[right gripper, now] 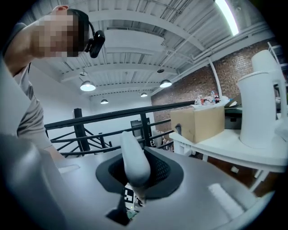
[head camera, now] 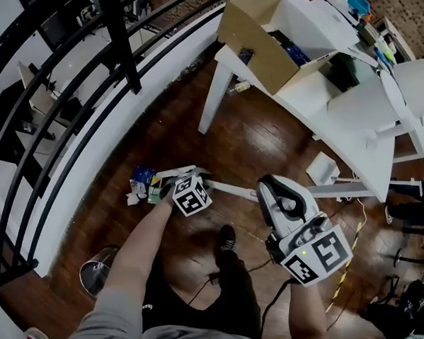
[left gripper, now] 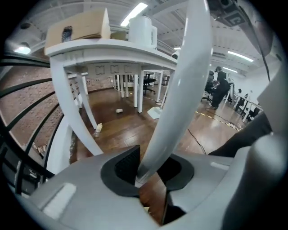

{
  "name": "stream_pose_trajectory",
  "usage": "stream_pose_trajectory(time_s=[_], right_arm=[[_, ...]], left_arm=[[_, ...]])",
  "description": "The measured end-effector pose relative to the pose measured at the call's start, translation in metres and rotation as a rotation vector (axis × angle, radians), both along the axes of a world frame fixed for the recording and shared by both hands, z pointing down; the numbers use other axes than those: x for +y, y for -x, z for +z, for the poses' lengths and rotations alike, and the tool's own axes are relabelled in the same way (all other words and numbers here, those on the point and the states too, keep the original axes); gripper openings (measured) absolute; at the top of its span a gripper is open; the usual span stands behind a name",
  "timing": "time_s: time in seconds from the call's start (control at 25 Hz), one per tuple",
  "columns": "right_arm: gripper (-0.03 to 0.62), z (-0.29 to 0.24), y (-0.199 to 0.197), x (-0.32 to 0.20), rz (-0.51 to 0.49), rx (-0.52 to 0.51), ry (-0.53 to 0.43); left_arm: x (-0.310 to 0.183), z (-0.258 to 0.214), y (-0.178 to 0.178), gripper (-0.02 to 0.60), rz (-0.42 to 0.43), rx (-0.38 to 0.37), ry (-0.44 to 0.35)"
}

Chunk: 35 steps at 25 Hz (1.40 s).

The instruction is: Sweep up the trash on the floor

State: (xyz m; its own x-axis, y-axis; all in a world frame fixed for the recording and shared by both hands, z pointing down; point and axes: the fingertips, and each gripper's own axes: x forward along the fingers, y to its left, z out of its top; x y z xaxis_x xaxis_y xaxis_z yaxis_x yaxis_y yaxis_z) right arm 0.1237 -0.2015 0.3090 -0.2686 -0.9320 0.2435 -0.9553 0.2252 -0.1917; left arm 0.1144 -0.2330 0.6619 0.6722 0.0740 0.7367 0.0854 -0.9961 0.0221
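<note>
A small pile of trash (head camera: 144, 185), blue and white wrappers, lies on the dark wood floor by the white wall base. My left gripper (head camera: 172, 190) is right beside it, shut on a white broom pole (head camera: 232, 190) that runs across to my right gripper (head camera: 265, 188). In the left gripper view the pole (left gripper: 180, 90) rises steeply from between the pads of the left gripper (left gripper: 150, 173). The right gripper (right gripper: 137, 179) is shut on the pole's rounded top end (right gripper: 134, 159). The broom head is hidden. More litter lies under the table: a bottle (left gripper: 98, 128) and white paper (left gripper: 156, 112).
A white table (head camera: 328, 107) carries a cardboard box (head camera: 258, 40); its legs (head camera: 214, 94) stand close ahead. A black railing (head camera: 96, 88) borders the left. A shiny bin (head camera: 97, 269) stands at lower left. Cables (head camera: 350, 229) trail at right, and my shoe (head camera: 227, 238) is below the pole.
</note>
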Motion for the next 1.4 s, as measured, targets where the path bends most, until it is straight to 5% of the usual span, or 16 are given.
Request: stream_pose_trajectory(time_s=[0.24, 0.68, 1.08, 1.4], right_arm=[[0.043, 0.032, -0.006, 0.026, 0.055, -0.080, 0.077], [0.041, -0.028, 0.009, 0.018, -0.025, -0.080, -0.009], [0.041, -0.139, -0.011, 0.022, -0.338, -0.134, -0.186], [0.040, -0.207, 0.037, 0.030, -0.566, -0.195, -0.247]], left_arm=[[0.032, 0.028, 0.021, 0.087, 0.078, -0.068, 0.024], [-0.006, -0.040, 0.046, 0.087, -0.022, -0.059, -0.067], [-0.013, -0.155, 0.057, 0.087, -0.340, -0.112, -0.147], [0.024, -0.219, 0.127, 0.087, -0.618, -0.118, -0.124]])
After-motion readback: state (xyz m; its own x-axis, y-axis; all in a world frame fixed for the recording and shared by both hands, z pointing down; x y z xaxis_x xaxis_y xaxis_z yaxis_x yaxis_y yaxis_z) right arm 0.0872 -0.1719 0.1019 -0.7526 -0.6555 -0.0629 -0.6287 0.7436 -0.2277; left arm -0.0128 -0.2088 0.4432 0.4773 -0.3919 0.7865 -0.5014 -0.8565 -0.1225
